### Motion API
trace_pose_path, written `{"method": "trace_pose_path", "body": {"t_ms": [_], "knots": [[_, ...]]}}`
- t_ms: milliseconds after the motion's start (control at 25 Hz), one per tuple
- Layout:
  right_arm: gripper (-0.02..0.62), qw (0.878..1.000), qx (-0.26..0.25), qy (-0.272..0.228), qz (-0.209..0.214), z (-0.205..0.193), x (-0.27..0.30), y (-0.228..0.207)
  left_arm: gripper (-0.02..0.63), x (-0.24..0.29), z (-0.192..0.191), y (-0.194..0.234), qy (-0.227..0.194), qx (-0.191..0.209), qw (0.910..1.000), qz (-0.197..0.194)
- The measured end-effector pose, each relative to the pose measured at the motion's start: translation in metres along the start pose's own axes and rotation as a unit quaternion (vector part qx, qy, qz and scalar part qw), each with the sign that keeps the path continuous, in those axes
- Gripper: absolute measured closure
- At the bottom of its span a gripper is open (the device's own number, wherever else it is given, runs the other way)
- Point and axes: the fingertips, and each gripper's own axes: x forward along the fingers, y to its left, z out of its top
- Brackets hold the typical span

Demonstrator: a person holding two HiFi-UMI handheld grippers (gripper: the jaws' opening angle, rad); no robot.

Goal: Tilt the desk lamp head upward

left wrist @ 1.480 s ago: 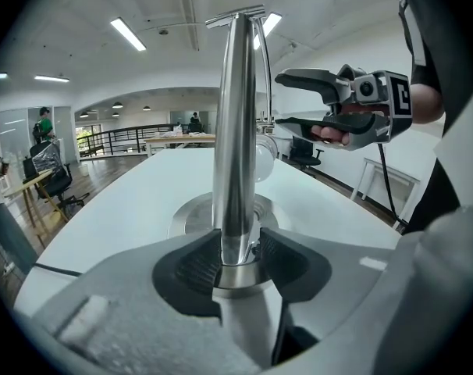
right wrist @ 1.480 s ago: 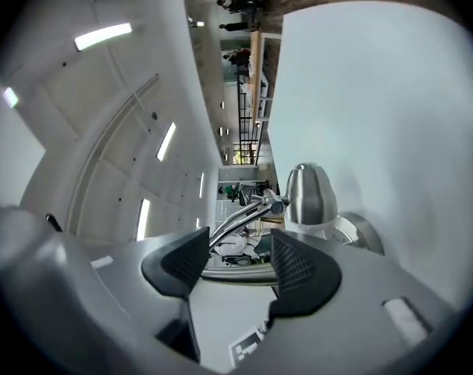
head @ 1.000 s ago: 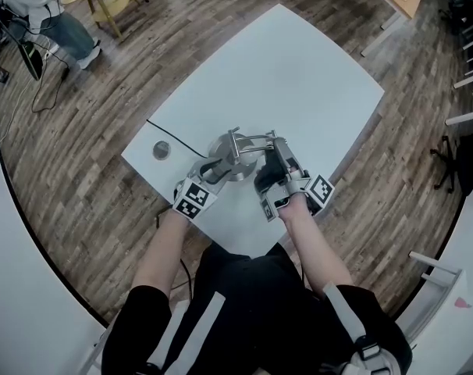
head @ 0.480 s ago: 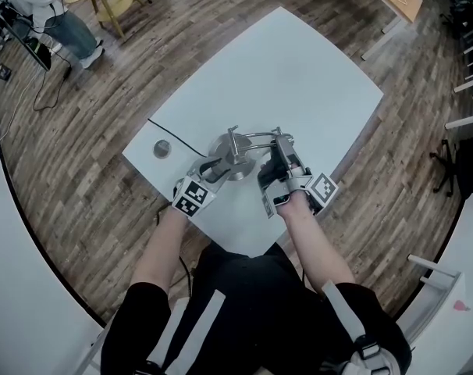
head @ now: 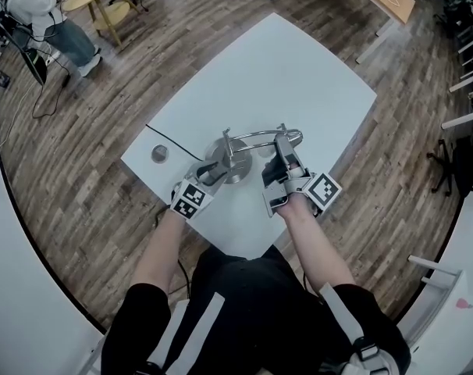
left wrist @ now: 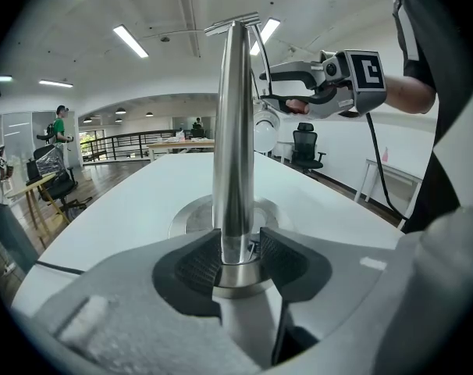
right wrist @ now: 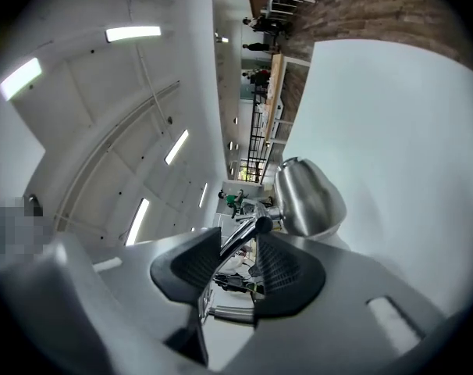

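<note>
- Right gripper (head: 283, 147) moved away from the lamp base (head: 238, 166), jaws closing on the thin rod (right wrist: 238, 247).
- Lamp head (right wrist: 308, 198) swung outward from the base.

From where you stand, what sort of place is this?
Probably an open-plan office or lab workspace: a large white table on a wood-plank floor, an office chair further back, and long ceiling strip lights overhead.

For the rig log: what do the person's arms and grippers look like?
The left gripper and right gripper are pale grey with black ribbed pads; each carries a cube of black-and-white square markers. A black cable hangs from the right one. Short black sleeves; pale stripes on the top.
</note>
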Motion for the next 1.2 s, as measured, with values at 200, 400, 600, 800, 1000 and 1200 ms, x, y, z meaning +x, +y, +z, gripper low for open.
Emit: {"method": "trace_pose_path", "body": {"t_ms": [200, 400, 600, 800, 1000, 1200], "knots": [[0.469, 0.999, -0.038, 0.007, 0.007, 0.005, 0.000, 0.016, 0.440, 0.000, 0.000, 0.001, 0.003, 0.000, 1.0000, 0.002], [0.477, 1.000, -0.030, 0.011, -0.001, 0.004, -0.002, 0.017, 0.442, 0.001, 0.000, 0.000, 0.005, -0.003, 1.0000, 0.004], [0.476, 0.998, -0.063, 0.011, 0.004, 0.006, -0.002, 0.025, 0.443, 0.001, 0.000, 0.001, 0.009, -0.005, 0.9999, 0.006], [0.483, 0.987, -0.154, 0.024, 0.037, 0.006, 0.002, 0.055, 0.443, 0.001, -0.002, 0.002, 0.013, -0.004, 0.9999, 0.003], [0.488, 0.978, -0.197, 0.031, 0.059, 0.004, 0.005, 0.076, 0.443, 0.001, -0.002, 0.003, 0.013, -0.007, 0.9999, 0.004], [0.491, 0.972, -0.223, 0.036, 0.062, 0.003, 0.005, 0.085, 0.445, 0.002, -0.002, 0.004, 0.016, -0.008, 0.9998, 0.008]]}}
